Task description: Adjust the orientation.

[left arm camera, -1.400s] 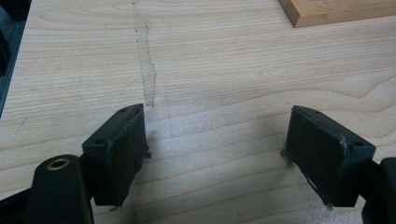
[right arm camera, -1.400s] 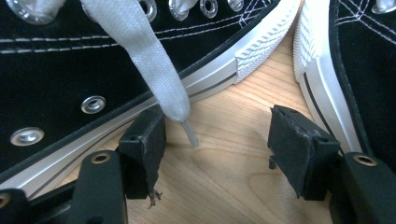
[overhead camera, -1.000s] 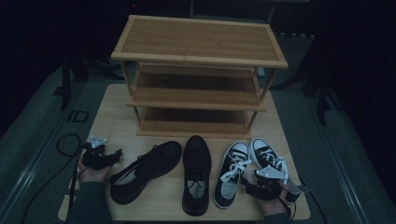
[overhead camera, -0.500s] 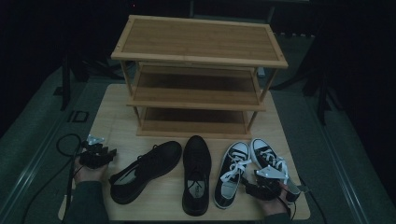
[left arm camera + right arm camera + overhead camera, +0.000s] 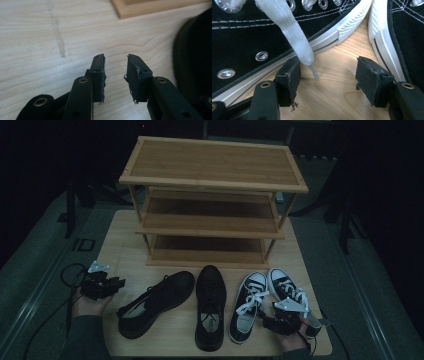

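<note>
Counted on the table [image 5: 115, 240]: four shoes, one rack, two grippers.

Far left: left gripper [image 5: 102, 285] held in one hand [image 5: 89, 304] at the table's left edge, well apart from the nearest shoe. Jaws seen parted in the left gripper view [image 5: 115, 68], nothing between them, bare wood below, a dark shoe edge at the right of that view.

Next, two black leather shoes. First leather shoe [image 5: 155, 302] lying at an angle, toe toward the rack, heel toward the near left. Second leather shoe [image 5: 210, 306] lying straight, toe toward the rack, just beside the first at the toes.

Behind the row: one wooden rack [image 5: 215, 195] with three shelves, all bare.

Next, two black sneakers with white laces and white soles. Left sneaker [image 5: 247, 304] and right sneaker [image 5: 289, 295] set side by side, toes close, heels spread.

Far right: right gripper [image 5: 280, 317] held in the other hand [image 5: 295, 337] at the near edge, over the gap between the two sneakers' heels. Jaws seen wide apart in the right gripper view [image 5: 332, 72], gripping nothing; one white lace [image 5: 294, 37] hanging down against the left jaw, sneaker soles just beside each jaw.
</note>
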Available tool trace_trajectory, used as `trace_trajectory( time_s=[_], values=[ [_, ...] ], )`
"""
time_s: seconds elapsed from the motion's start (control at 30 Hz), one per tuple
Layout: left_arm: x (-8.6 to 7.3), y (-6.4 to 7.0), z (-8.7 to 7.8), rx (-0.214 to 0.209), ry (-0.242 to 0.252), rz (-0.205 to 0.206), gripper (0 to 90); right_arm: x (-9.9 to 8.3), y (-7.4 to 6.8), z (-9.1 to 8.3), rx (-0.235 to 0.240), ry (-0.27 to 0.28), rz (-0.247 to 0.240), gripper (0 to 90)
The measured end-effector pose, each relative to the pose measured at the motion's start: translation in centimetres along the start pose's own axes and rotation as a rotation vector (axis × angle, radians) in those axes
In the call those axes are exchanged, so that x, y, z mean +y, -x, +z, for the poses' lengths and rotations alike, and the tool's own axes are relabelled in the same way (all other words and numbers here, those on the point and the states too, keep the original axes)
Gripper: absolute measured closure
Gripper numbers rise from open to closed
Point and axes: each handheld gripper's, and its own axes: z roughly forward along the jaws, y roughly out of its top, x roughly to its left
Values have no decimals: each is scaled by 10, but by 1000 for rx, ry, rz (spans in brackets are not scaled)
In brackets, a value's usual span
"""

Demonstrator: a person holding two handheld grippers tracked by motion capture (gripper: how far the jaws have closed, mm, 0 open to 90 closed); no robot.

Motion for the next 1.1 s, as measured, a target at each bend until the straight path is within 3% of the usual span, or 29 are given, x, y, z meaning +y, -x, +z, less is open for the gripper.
trace_trajectory(
  time_s=[0.37,0.5,0.7,0.97,1.1],
  values=[
    [17,15,-23,-93,-33,96,659,0,0,0,-3,-1,1,360],
    [21,19,-32,-108,-37,128,669,0,0,0,-3,-1,2,360],
    [27,28,-39,-150,-56,159,665,0,0,0,-3,0,1,360],
    [36,42,-45,-151,-74,219,658,0,0,0,-3,-1,2,360],
    [40,49,-45,-176,-80,237,663,0,0,0,-3,-1,1,360]
  ],
)
